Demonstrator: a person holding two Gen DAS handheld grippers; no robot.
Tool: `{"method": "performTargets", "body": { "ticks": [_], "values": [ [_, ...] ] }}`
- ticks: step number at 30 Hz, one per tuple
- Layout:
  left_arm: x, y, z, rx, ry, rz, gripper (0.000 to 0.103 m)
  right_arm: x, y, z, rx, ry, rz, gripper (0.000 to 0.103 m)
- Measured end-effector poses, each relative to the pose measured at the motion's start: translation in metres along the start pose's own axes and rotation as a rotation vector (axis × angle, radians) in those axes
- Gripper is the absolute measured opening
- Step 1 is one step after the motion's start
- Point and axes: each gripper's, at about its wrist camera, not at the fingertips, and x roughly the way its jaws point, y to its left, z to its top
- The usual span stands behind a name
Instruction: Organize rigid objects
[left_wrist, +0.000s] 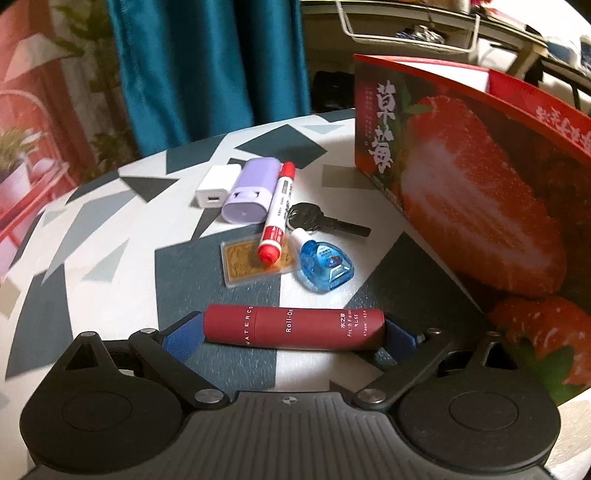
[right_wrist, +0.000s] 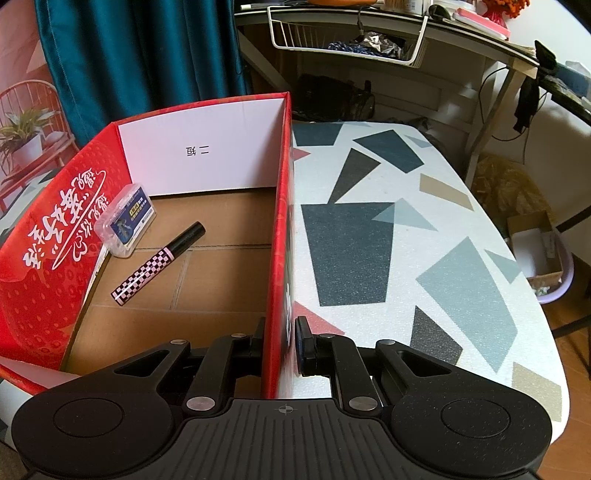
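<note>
My left gripper (left_wrist: 293, 334) is shut on a dark red roll-on tube (left_wrist: 293, 328), held crosswise by its ends just above the table. Beyond it lie a blue correction tape (left_wrist: 327, 266), a red marker (left_wrist: 276, 214), a clear card case (left_wrist: 255, 263), a key (left_wrist: 325, 219), a lilac case (left_wrist: 252, 190) and a white charger (left_wrist: 216, 186). The red strawberry box (left_wrist: 476, 206) stands to the right. My right gripper (right_wrist: 280, 341) is shut on the box's right wall (right_wrist: 279, 229). Inside the box lie a checkered tube (right_wrist: 159, 258) and a small clear box (right_wrist: 125, 219).
The table (right_wrist: 424, 229) has a white top with grey and dark shapes; its right edge drops to the floor. A teal curtain (left_wrist: 207, 70) hangs behind. A desk with a wire basket (right_wrist: 347, 33) stands beyond the table's far end.
</note>
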Motion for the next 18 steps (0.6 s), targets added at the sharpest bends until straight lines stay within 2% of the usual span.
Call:
{"method": "performTargets", "body": {
  "ticks": [11,18],
  "values": [
    [-0.026,0.013,0.017,-0.114,-0.053,0.035,0.1,-0.002,0.001,-0.001,-0.001,-0.008,-0.004,0.011],
    [-0.047,0.011,0.036,-0.127,-0.127,0.019,0.1,-0.001,0.0,0.0,-0.003,-0.007,-0.002,0.011]
  ]
}}
